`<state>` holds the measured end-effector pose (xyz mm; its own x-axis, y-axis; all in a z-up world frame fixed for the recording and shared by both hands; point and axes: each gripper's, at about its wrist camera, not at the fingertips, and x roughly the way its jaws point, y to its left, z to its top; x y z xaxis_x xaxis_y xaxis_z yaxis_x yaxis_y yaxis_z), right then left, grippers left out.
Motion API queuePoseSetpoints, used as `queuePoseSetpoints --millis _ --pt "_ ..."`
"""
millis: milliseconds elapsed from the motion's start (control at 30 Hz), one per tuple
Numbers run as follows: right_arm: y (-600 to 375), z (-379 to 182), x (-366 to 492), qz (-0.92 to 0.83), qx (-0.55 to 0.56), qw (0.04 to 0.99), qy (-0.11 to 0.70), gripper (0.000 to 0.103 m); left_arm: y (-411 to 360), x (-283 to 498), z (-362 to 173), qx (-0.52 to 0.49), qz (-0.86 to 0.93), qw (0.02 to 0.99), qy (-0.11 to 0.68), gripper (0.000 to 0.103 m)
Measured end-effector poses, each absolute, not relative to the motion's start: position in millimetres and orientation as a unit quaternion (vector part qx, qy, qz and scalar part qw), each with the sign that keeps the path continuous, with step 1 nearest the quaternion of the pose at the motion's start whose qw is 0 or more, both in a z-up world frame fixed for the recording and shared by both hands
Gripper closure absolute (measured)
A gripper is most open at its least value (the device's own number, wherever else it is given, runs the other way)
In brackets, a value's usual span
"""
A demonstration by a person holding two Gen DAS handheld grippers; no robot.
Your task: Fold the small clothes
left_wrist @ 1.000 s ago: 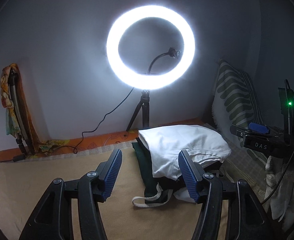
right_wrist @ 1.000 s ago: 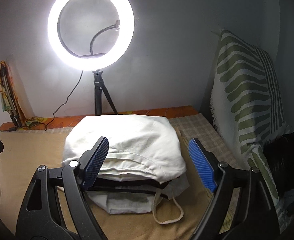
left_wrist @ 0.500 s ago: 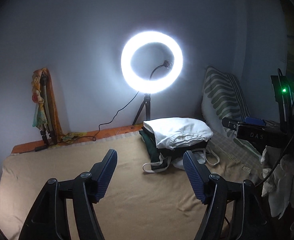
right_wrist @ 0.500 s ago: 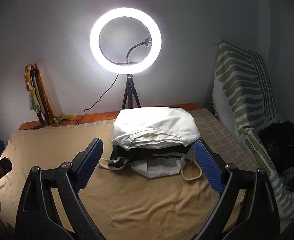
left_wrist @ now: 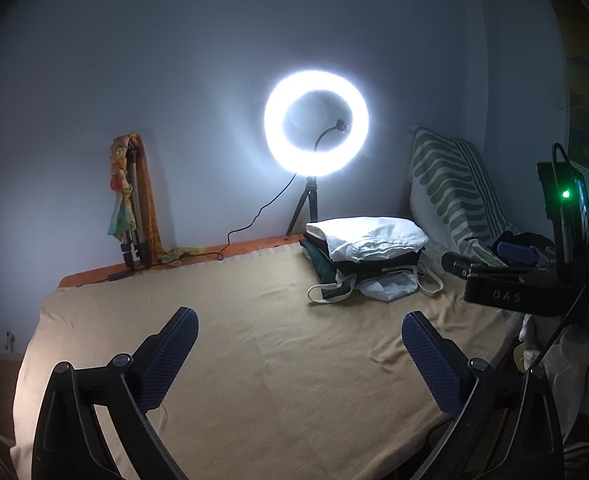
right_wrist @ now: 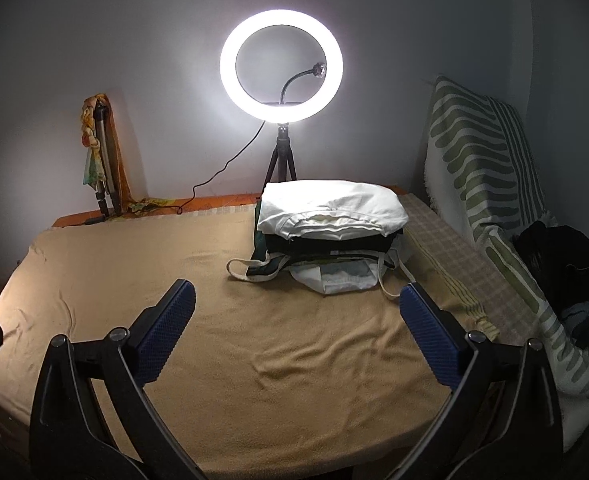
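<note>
Blue-padded left hand-held gripper [left_wrist: 298,344]: jaws opening, empty | right hand-held gripper [right_wrist: 296,316]: jaws opening, empty, above tan blanket [right_wrist: 222,320]

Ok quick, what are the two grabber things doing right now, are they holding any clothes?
Left gripper: fingers opening wide, nothing between them, holding nothing.
Right gripper: fingers opening wide, nothing between them; the stack of folded clothes lies apart, further back.

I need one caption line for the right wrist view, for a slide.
Right gripper, jaws opening and empty, above the tan blanket, facing a stack of folded clothes before a lit ring light.
</note>
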<state>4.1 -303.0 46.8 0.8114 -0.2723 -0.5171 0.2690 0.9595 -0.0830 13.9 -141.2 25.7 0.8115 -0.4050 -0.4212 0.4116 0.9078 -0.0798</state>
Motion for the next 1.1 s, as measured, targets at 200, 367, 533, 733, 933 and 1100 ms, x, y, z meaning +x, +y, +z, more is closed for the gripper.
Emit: queuePoseSetpoints --millis 200,367,533,733,933,1100 --pt "-294 26 -8 -0.141 0.002 0.951 0.274 0.000 -135 5 15 0.008 -0.209 0.953 0.219 0.000" --pt "-289 13 -11 -0.146 0.001 0.952 0.269 0.000 -132 4 6 0.016 -0.200 0.953 0.226 0.000" --pt "-292 -1 -13 -0.153 0.028 0.954 0.255 0.000 -131 8 -7 0.040 -0.182 0.953 0.240 0.000" --pt "-293 -7 -13 -0.147 0.034 0.955 0.254 0.000 -126 6 -17 0.058 -0.161 0.955 0.241 0.000" --pt "-297 -9 -13 -0.153 0.044 0.954 0.254 0.000 -121 3 -21 0.058 -0.158 0.956 0.240 0.000" --pt "-296 -12 -13 -0.152 0.044 0.953 0.259 0.000 -118 2 -24 0.061 -0.150 0.958 0.235 0.000"
